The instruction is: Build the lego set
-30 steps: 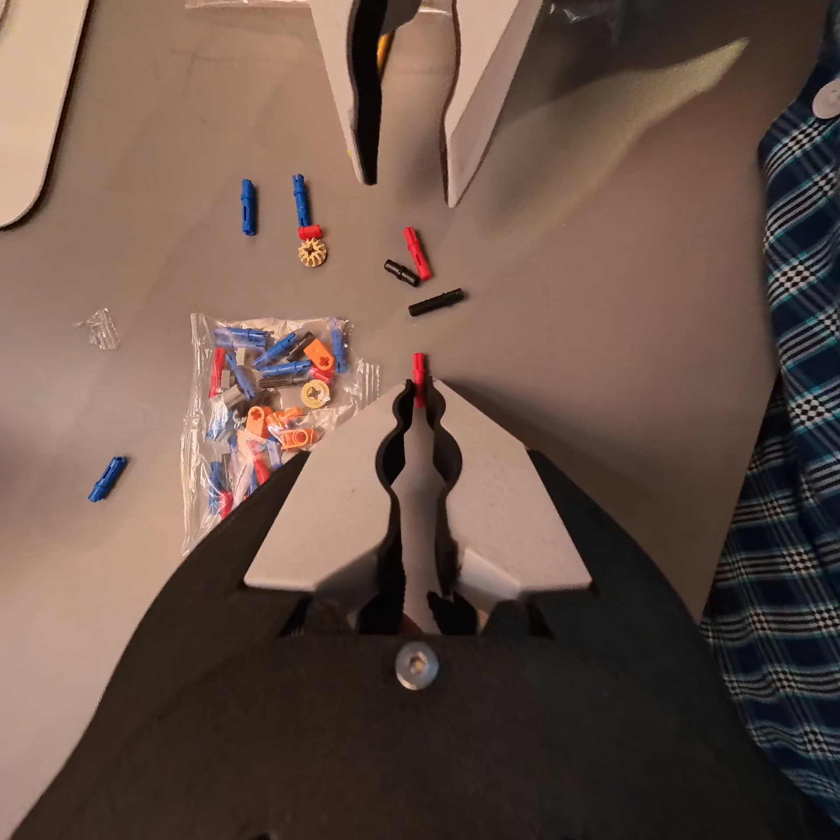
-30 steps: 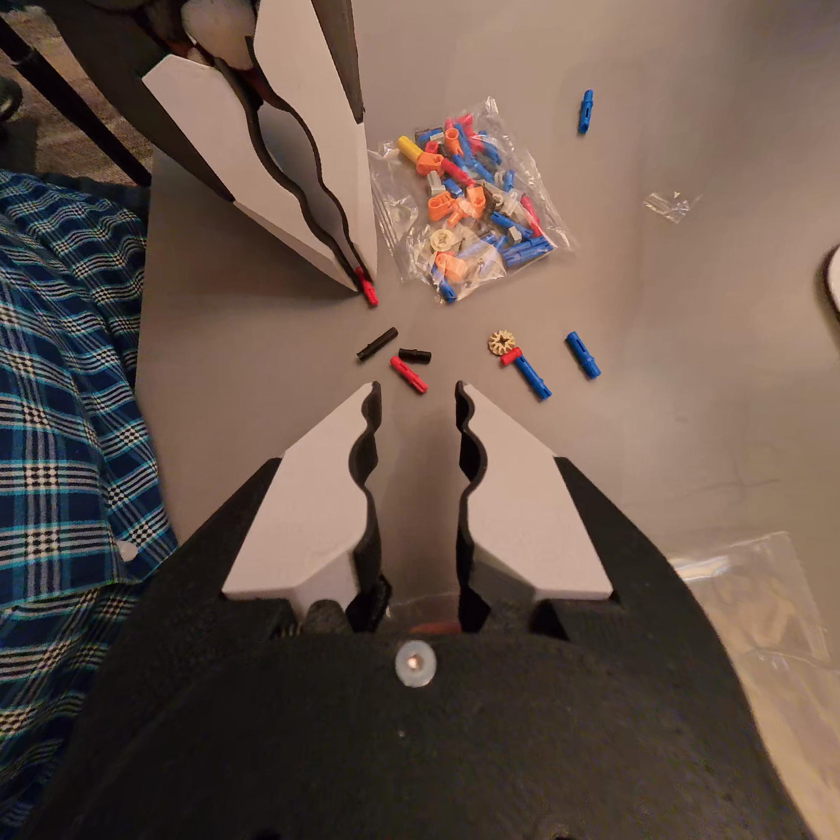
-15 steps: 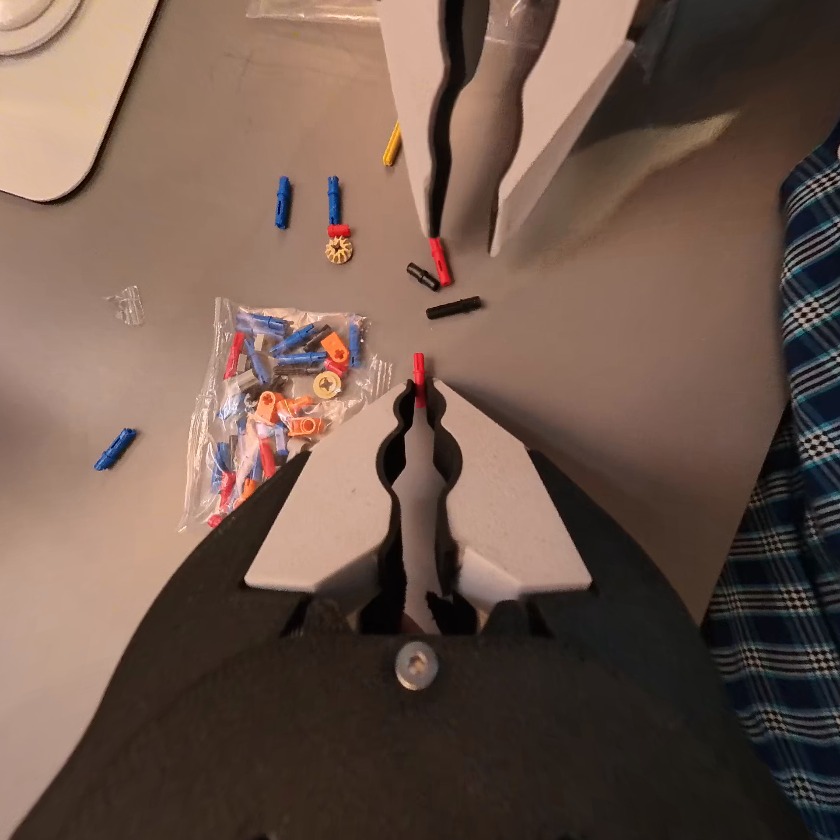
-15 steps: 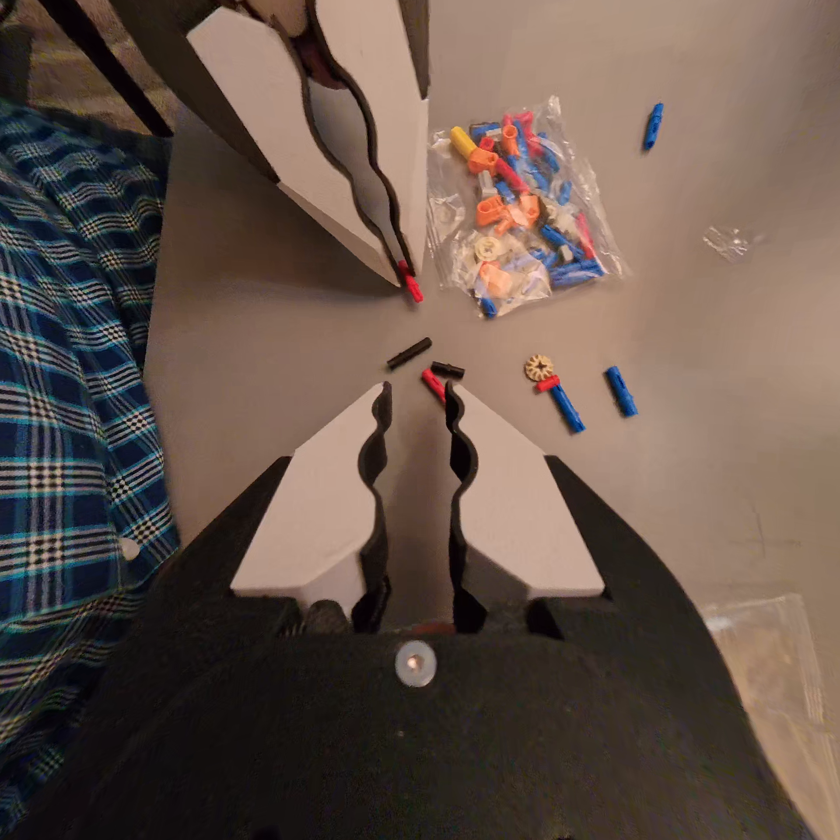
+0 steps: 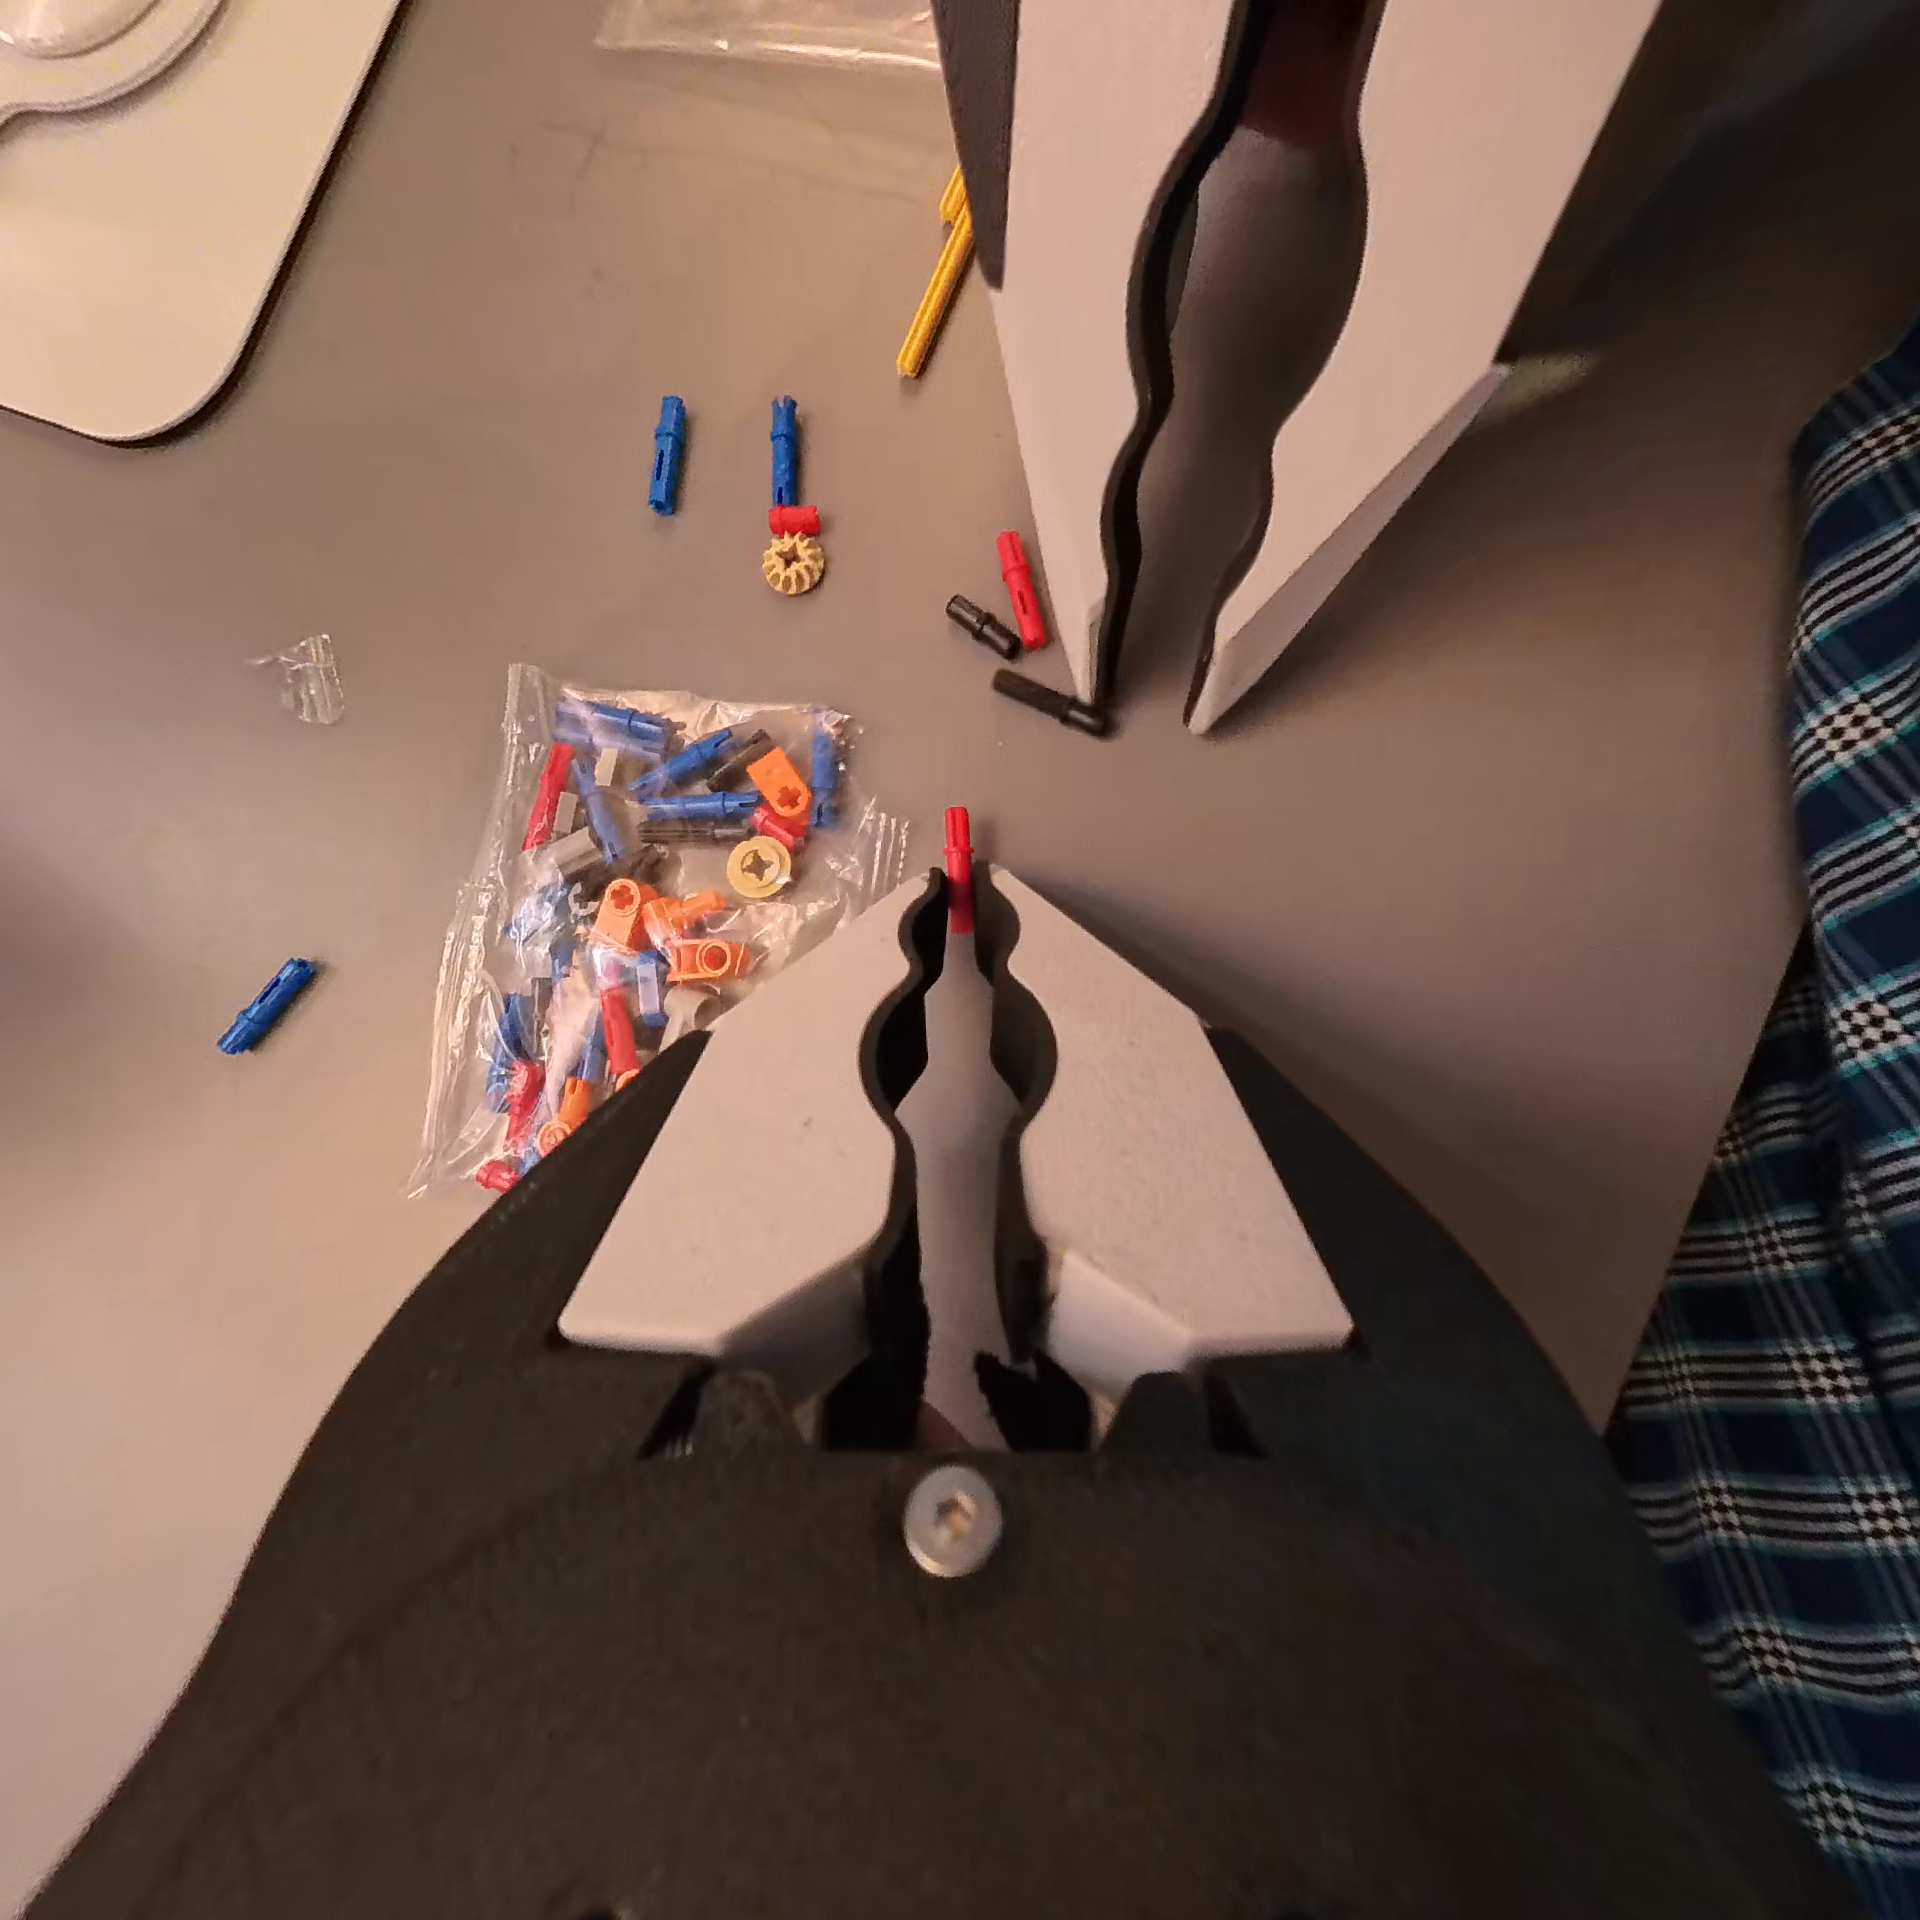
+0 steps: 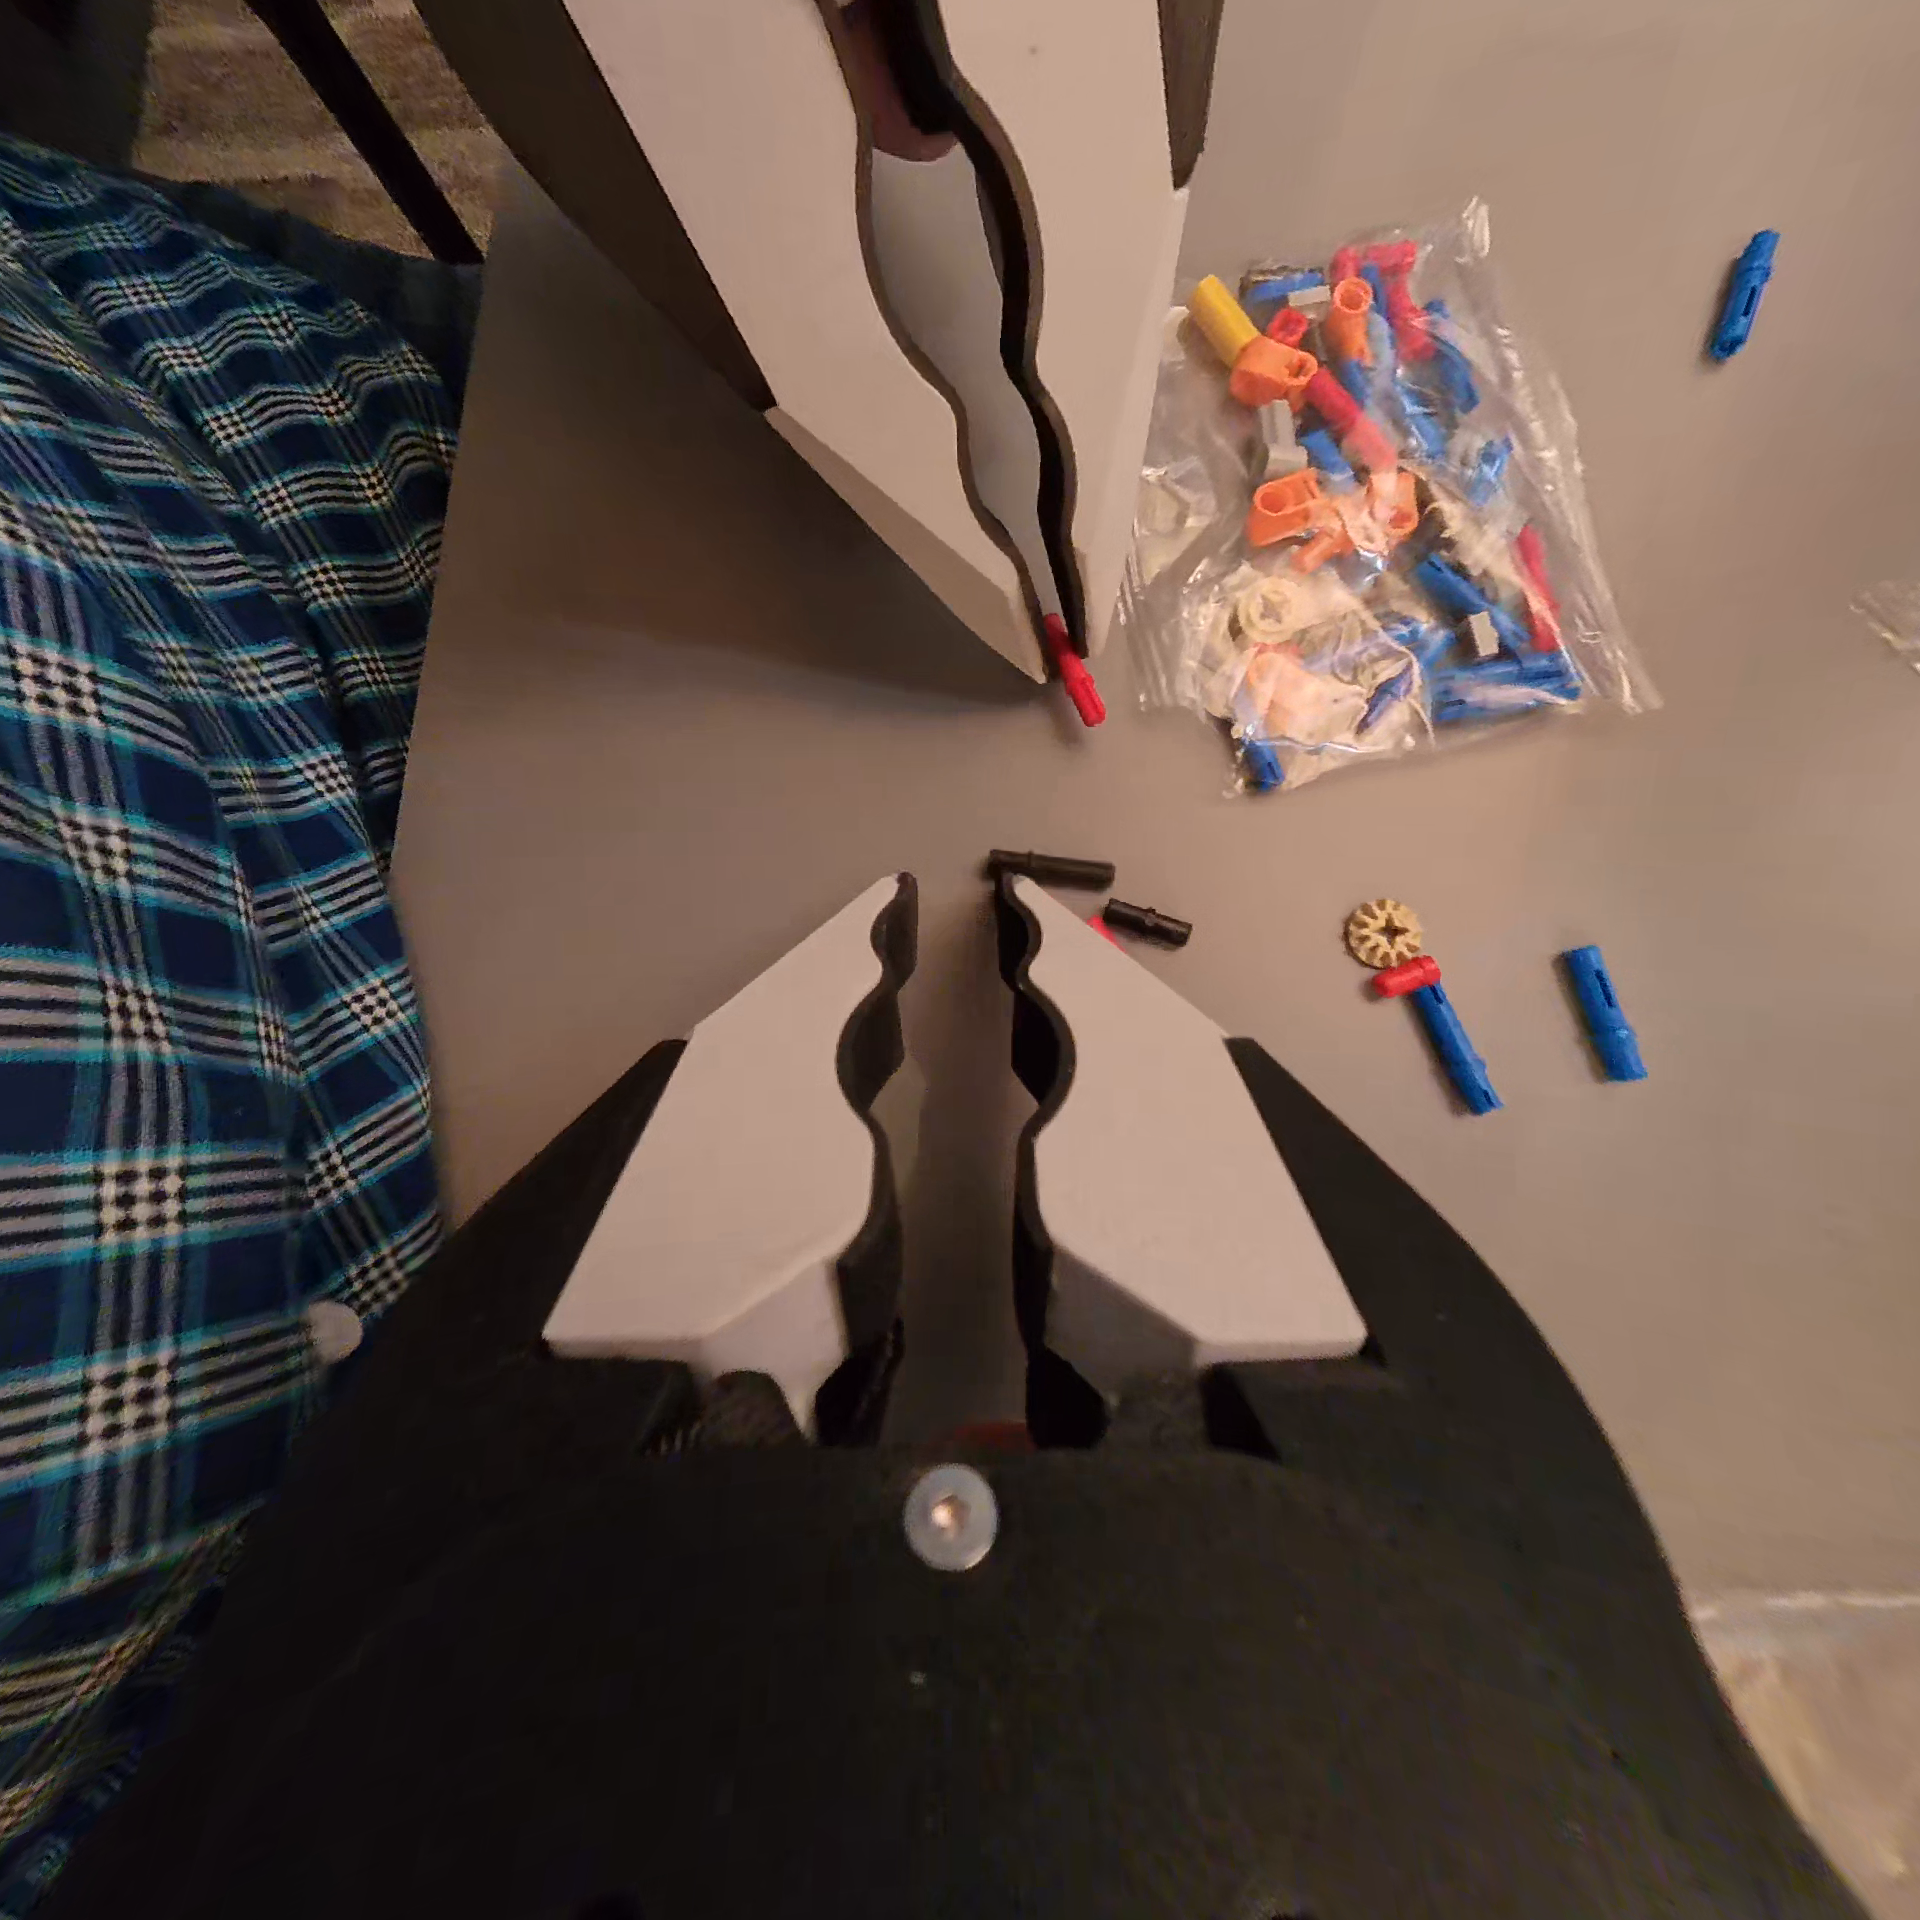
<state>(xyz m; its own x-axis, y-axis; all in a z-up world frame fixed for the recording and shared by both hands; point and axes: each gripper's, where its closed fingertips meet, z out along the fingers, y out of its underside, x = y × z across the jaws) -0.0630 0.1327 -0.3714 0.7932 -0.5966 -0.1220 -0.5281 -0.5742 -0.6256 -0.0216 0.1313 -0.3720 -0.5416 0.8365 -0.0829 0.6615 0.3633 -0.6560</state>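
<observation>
The left gripper (image 5: 958,878) is clamped on a red pin (image 5: 957,865), whose far end sticks out past the fingertips while its near end is hidden between them; in the right wrist view the same pin (image 6: 1073,668) pokes out of the closed tips just above the grey table (image 6: 665,769). The right gripper (image 6: 954,894) has its jaws apart with a narrow gap, tips down by the table, and the long black pin (image 6: 1049,864) lies just beyond its right fingertip; whether they touch is hard to tell. A short black pin (image 6: 1146,921) lies just right of that finger, and a second red pin (image 5: 1019,589) is almost wholly hidden behind it in the right wrist view. To the left in the left wrist view sits a clear bag of lego parts (image 5: 665,914), its near corner covered by the gripper body. Farther off are a tan gear (image 5: 793,567) touching a red bush on a blue pin (image 5: 784,447), two loose blue pins (image 5: 667,453) (image 5: 266,1004), and a yellow axle (image 5: 935,286) partly cut off by the right gripper. A plaid-clad person (image 6: 187,727) borders the table edge.
</observation>
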